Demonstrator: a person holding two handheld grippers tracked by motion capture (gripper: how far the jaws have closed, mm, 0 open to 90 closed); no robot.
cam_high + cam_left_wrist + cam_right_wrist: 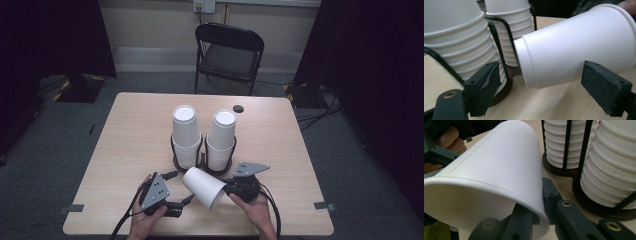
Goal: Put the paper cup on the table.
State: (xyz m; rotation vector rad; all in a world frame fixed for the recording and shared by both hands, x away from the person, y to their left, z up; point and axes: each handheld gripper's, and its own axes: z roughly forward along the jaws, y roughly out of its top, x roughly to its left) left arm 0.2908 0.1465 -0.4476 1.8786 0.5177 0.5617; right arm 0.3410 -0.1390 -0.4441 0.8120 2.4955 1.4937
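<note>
So my right gripper [231, 190] has its jaws pinched together on the rim of a paper cup [204, 187], one jaw inside the mouth and one outside; in the right gripper view the inner jaw is mostly hidden behind the cup wall, so I can't make out its pad. The cup lies tipped on its side above the table [135, 135], just in front of the two cup stacks; its long axis runs slantwise, closed bottom pointing up and away toward the left stack [185, 136], open mouth toward me and my right hand [257, 210]. My left gripper [181, 189] sits just left of the cup, jaws apart with the cup's narrow end between them, pads not touching it; in the left gripper view the cup's mouth is cut off by the frame edge. The right stack [221, 140] and the black wire holder [202, 162] are partly blocked by the cup.
</note>
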